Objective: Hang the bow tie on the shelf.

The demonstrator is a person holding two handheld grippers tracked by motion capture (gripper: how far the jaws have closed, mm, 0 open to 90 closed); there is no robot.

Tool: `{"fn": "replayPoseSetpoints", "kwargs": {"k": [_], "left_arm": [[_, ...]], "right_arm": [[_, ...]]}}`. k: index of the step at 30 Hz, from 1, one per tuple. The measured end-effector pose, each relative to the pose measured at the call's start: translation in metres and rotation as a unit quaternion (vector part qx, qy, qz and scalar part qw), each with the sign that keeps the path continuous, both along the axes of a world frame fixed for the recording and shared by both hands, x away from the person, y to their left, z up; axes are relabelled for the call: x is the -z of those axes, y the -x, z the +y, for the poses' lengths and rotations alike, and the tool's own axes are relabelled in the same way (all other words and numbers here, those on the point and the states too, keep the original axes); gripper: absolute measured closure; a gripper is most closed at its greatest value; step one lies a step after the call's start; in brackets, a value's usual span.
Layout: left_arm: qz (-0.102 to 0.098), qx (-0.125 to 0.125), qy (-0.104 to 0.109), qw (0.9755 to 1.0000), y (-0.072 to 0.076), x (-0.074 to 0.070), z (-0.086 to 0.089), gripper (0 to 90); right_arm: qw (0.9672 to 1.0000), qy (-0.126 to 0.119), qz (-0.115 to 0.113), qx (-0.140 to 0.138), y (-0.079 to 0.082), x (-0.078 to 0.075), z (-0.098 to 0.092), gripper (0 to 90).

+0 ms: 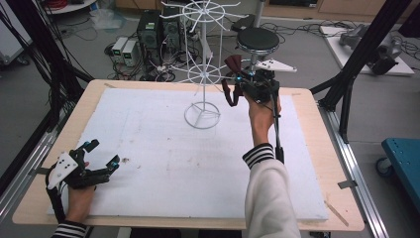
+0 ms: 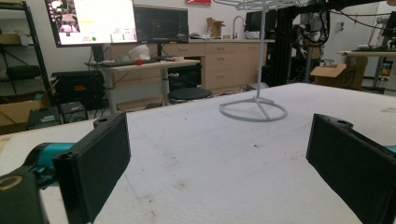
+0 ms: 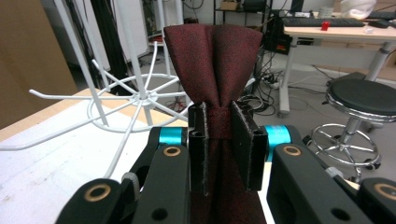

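Item: dark red cloth point(image 3: 219, 60), a narrow strip, possibly a necktie. Pinched mid-length in the right gripper point(image 1: 236, 83), held in the air above the far edge of the table point(image 1: 317, 148), just right of the rack point(image 1: 203, 74). One end fans upward above the jaws; the other hangs below them.

Item: right gripper. Jaws pressed together on the cloth, the fabric bunched between the pads point(image 3: 198, 144).

Item: left gripper point(image 1: 101, 156). Jaws spread, nothing between them. Rests at the near left corner of the table, on the white pad point(image 1: 163, 158).

Item: white wire rack. Stands on a ring base near the far edge of the pad, central; two tiers of radial arms with upturned tips.

Step in hand, as judged: hanging the cloth on a rack arm. To do it well, bring the loop or fold over an upturned tip of the lower tier, lower until the wire takes the weight, and only then release. Approach slowly: the rack looks light and may turn or tip if pushed sideways.

Not made out: the full length of the cloth and its lower end, cut off in the right gripper view; whether the cloth already touches an arm; the rack top, cut off in the high view.
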State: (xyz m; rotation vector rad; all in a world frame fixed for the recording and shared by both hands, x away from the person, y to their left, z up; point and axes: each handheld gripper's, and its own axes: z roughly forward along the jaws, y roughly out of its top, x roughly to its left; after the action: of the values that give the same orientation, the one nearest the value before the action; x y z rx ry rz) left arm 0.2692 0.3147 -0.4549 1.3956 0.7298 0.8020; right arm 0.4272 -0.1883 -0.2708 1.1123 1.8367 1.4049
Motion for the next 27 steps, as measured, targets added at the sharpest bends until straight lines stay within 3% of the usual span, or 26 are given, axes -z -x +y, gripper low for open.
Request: {"fn": "replayPoseSetpoints", "kwargs": {"k": [27], "left_arm": [[0.001,0.000,0.001,1.0000,0.000,0.000,0.000,6.8]], "right_arm": [[0.9994,0.004,0.015,-0.031,-0.005,0.008,0.019,76.2]]}}
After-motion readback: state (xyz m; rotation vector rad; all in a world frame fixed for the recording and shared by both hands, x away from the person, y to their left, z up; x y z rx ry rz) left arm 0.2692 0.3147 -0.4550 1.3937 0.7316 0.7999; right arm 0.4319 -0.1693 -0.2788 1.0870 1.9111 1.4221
